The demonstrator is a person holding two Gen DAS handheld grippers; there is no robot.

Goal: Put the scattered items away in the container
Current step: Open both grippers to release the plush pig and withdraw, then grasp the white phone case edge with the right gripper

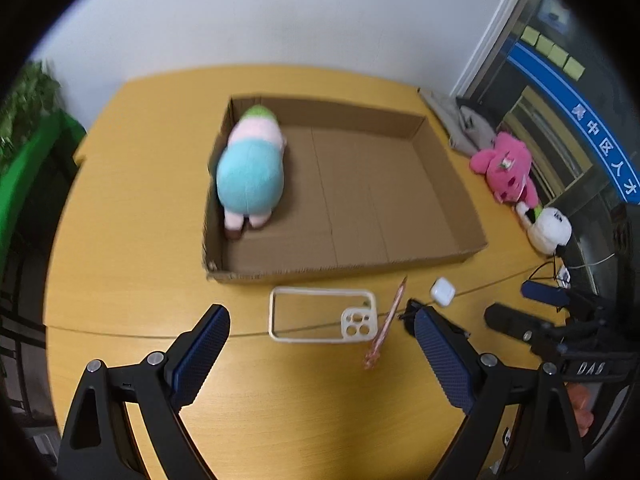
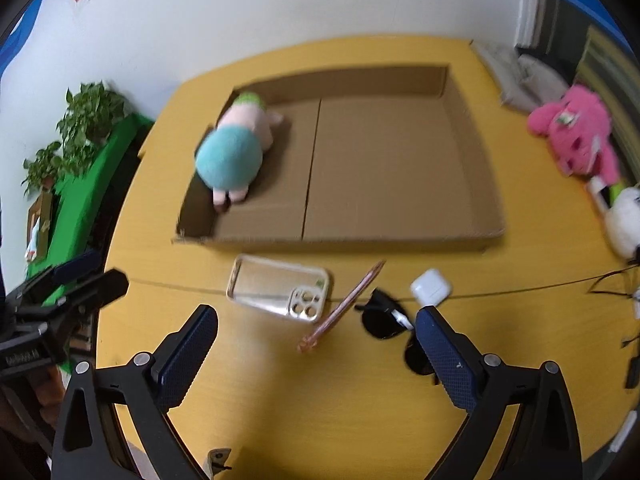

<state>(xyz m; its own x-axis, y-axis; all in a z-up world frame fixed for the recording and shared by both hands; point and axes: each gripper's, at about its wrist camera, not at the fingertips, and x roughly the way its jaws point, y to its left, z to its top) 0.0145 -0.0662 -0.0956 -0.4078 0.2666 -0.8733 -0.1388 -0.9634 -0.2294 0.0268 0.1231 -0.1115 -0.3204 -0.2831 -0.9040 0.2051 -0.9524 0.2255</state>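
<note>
A shallow cardboard box sits on the yellow table, with a blue-and-pink plush toy in its left end. In front of the box lie a clear phone case, a pink pen, a white earbud case and black sunglasses. My left gripper is open and empty, hovering just in front of the phone case. My right gripper is open and empty, hovering near the pen and sunglasses.
A pink plush, a white plush and grey cloth lie along the table's right edge. Cables trail at the right. A green stand with plants is left of the table.
</note>
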